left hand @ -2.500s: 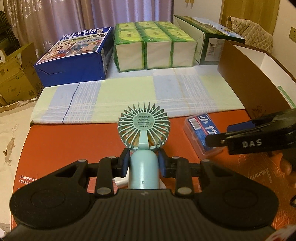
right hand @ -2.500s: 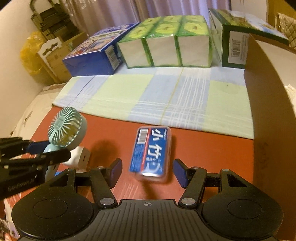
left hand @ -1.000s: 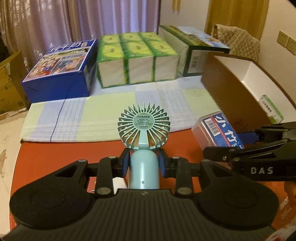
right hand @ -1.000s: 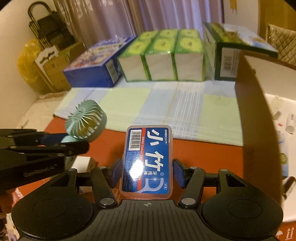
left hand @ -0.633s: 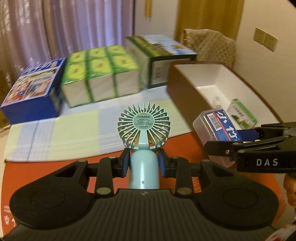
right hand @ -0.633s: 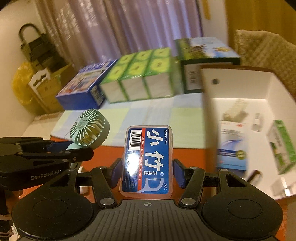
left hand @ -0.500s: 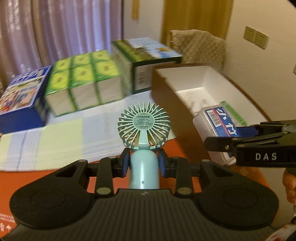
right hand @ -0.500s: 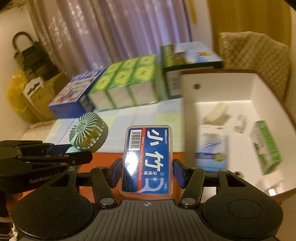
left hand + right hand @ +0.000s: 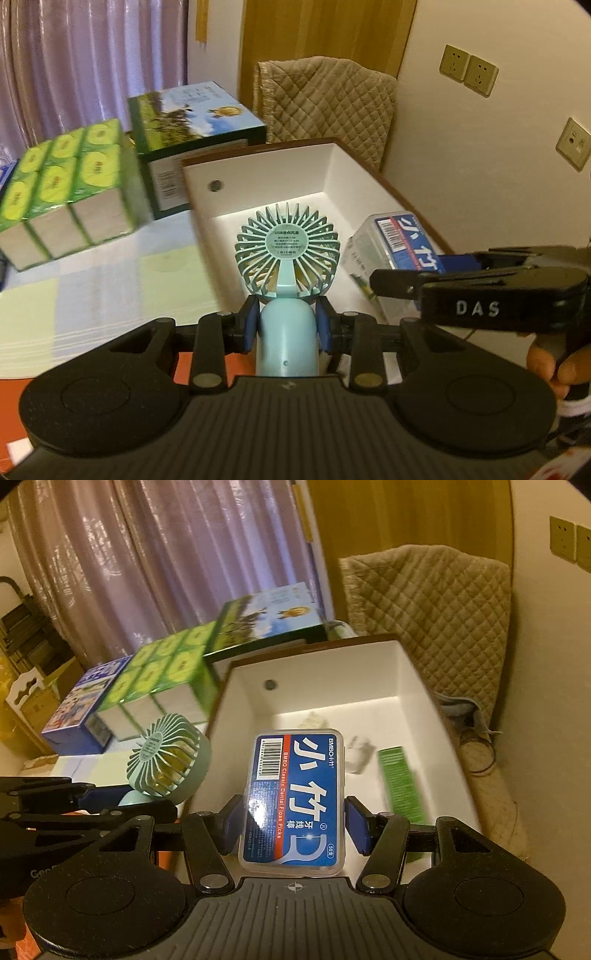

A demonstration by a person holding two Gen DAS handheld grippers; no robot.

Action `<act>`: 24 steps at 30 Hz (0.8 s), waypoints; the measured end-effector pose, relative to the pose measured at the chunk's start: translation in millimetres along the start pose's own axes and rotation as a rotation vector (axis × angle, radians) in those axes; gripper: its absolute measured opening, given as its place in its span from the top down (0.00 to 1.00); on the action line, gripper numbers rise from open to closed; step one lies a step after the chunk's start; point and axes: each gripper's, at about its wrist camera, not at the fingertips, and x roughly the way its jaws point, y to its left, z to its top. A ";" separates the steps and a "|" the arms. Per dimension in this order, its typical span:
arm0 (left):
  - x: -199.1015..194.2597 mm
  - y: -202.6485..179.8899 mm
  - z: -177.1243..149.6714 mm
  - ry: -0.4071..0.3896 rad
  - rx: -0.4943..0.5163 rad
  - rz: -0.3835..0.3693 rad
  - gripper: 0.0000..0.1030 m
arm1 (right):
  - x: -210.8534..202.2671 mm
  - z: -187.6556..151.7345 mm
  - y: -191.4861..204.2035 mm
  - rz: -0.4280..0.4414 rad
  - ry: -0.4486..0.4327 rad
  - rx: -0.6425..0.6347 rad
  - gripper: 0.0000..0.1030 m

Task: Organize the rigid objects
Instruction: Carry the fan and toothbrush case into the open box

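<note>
floss pick box (image 9: 293,801) reads "bmbo classic dental floss picks"; right gripper (image 9: 406,284) "das".

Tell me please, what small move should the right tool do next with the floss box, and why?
Probably lower it a little and forward, then release. The right tool holds the floss pick box above the near end of the open white box, where a green carton and small white items already lie. The left tool, holding the mint fan, waits beside it.
</note>
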 end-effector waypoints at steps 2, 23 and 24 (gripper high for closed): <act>9.4 -7.2 7.5 0.007 -0.014 -0.012 0.73 | 1.7 3.9 -11.3 -0.004 0.001 0.003 0.47; 94.5 -5.3 21.2 0.126 -0.043 0.096 0.73 | 67.9 17.9 -55.3 0.019 0.116 0.042 0.47; 97.2 -4.9 20.8 0.132 -0.044 0.099 0.73 | 70.6 17.6 -55.7 0.017 0.121 0.038 0.47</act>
